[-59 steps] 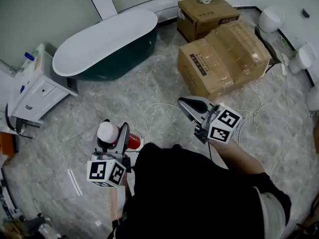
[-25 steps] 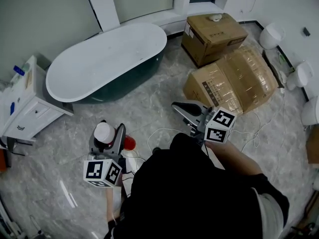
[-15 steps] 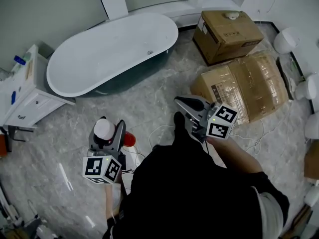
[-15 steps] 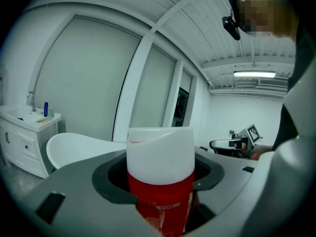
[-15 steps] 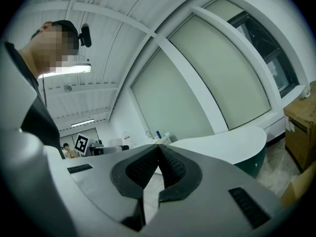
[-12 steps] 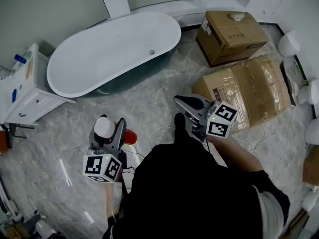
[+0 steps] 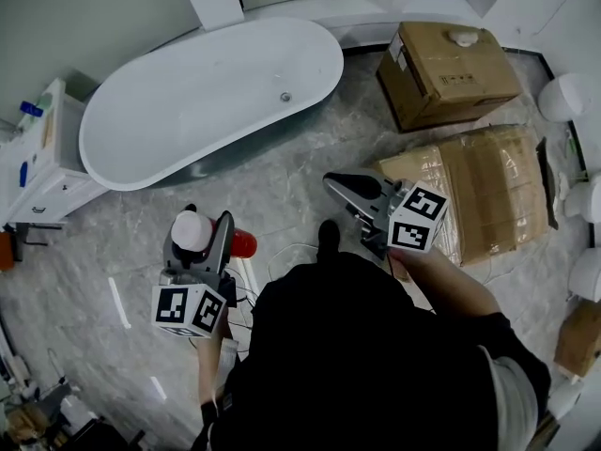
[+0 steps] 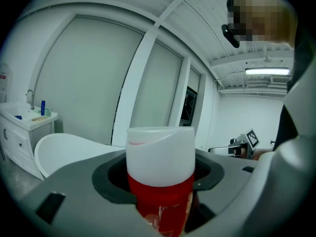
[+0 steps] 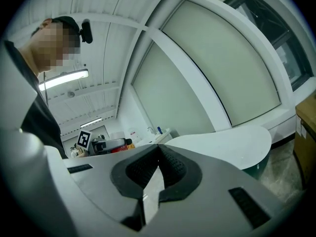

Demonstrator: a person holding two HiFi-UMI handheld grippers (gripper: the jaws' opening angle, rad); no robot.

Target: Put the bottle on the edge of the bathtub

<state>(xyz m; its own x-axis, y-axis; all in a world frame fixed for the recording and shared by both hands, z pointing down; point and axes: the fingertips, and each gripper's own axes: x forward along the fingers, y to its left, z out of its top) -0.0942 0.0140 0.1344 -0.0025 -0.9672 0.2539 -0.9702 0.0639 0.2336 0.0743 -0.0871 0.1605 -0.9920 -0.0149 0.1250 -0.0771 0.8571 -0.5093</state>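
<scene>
your left gripper (image 7: 210, 218) is clenched on the bottle (image 7: 192, 230). in the left gripper view the red body with its white flip cap (image 8: 160, 154) stands upright between the two dark pads, and both pads press its sides. from the head view you hold the bottle in the air over the grey marble floor (image 7: 94, 252), on the near side of the bathtub (image 7: 188, 92) and well apart from it. nothing stands on the tub's white rim.

your right gripper (image 7: 333, 182) carries nothing. in the right gripper view its jaws are pressed together at the tips (image 9: 158, 154), with only a thin slit below them. it hangs over the middle of the floor, pointing towards the tub's right end.

the bathtub, white inside and dark green outside, stands along the far edge of the floor under the window wall, with a drain showing near its right end. a white vanity cabinet (image 7: 42, 158) sits at the left edge of the floor, beside the tub's left end. two cardboard boxes fill the far right corner: a plain one (image 7: 451, 59) and, nearer to you, one wrapped in clear film (image 7: 493, 191). a thin white cable (image 7: 282, 252) lies on the floor between your grippers.
</scene>
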